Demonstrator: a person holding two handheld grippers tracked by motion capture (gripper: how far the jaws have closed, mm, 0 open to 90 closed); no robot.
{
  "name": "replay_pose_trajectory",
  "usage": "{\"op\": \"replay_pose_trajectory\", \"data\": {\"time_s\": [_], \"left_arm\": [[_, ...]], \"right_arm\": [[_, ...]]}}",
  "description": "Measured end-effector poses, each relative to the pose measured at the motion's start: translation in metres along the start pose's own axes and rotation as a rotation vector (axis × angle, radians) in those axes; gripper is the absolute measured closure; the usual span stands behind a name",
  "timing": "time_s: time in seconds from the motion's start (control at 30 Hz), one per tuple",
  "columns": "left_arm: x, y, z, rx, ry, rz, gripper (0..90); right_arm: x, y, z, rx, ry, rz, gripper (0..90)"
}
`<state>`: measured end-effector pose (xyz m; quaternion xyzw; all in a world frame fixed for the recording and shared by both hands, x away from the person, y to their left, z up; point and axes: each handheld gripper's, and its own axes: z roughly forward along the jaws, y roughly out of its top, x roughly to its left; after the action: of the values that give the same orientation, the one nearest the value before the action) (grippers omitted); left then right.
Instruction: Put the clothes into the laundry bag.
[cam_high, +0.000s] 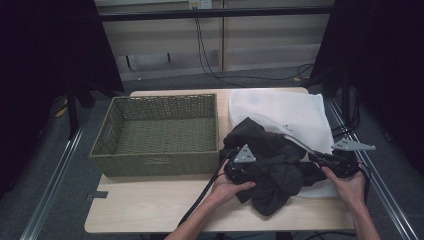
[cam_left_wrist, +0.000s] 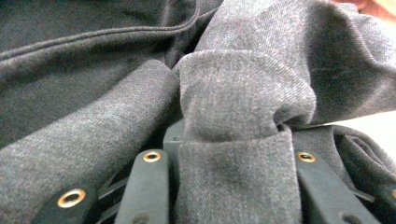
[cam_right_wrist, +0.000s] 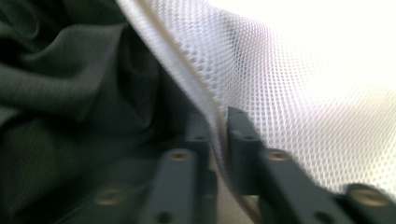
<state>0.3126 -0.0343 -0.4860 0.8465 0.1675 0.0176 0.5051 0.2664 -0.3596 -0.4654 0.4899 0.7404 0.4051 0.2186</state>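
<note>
High view: we see a crumpled dark grey garment (cam_high: 270, 162) heaped just right of the wicker basket (cam_high: 157, 131), overlapping a white mesh bag (cam_high: 285, 112); left gripper (cam_high: 239, 167) pinches its fabric, right gripper (cam_high: 336, 162) clamps the bag's edge.

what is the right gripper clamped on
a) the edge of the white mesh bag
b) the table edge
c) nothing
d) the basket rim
a: in the right gripper view the right gripper has its jaws closed on the hemmed edge of the mesh bag, with the dark garment beside it.
</note>
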Motion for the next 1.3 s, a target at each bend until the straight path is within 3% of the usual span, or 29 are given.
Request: {"op": "replay_pose_trajectory", "data": {"time_s": [0.1,0.17,0.37,0.53,0.6,0.63,0.73,0.83,0.9,1.0,1.1,1.3], "left_arm": [[-0.001,0.003,-0.006,-0.013,0.004,-0.020,64.7],[-0.004,0.006,-0.013,-0.032,0.005,-0.005,64.8],[-0.004,0.020,-0.033,-0.104,-0.007,-0.017,65.2],[0.002,0.034,-0.058,-0.176,-0.022,-0.039,65.3],[0.003,0.040,-0.065,-0.185,0.001,-0.012,65.3],[0.004,0.042,-0.066,-0.190,0.005,-0.023,65.2],[0.009,0.038,-0.054,-0.185,0.014,-0.045,65.3],[0.013,0.026,-0.028,-0.128,0.004,-0.058,65.4],[0.013,0.016,-0.009,-0.102,-0.014,-0.079,65.3],[0.000,0.012,0.012,-0.052,0.018,-0.019,65.4],[-0.004,0.014,0.017,-0.045,0.025,-0.022,65.4],[-0.005,0.015,0.020,-0.035,0.029,-0.044,65.3]], "right_arm": [[0.011,0.000,-0.007,-0.018,0.076,0.021,88.3],[0.022,0.004,-0.014,-0.031,0.129,0.020,88.4],[0.053,0.029,-0.033,-0.091,0.276,-0.004,88.6],[0.073,0.053,-0.036,-0.156,0.371,-0.014,88.8],[0.081,0.060,-0.033,-0.172,0.419,-0.008,88.8],[0.085,0.063,-0.031,-0.172,0.422,-0.016,88.8],[0.090,0.065,-0.024,-0.178,0.429,-0.011,88.9],[0.089,0.059,-0.018,-0.151,0.404,0.001,88.8],[0.087,0.055,-0.019,-0.162,0.405,0.004,88.8],[0.091,0.057,-0.022,-0.178,0.423,-0.014,88.8],[0.100,0.061,-0.019,-0.155,0.421,-0.051,88.8],[0.116,0.067,-0.017,-0.191,0.459,-0.067,88.8]]}}
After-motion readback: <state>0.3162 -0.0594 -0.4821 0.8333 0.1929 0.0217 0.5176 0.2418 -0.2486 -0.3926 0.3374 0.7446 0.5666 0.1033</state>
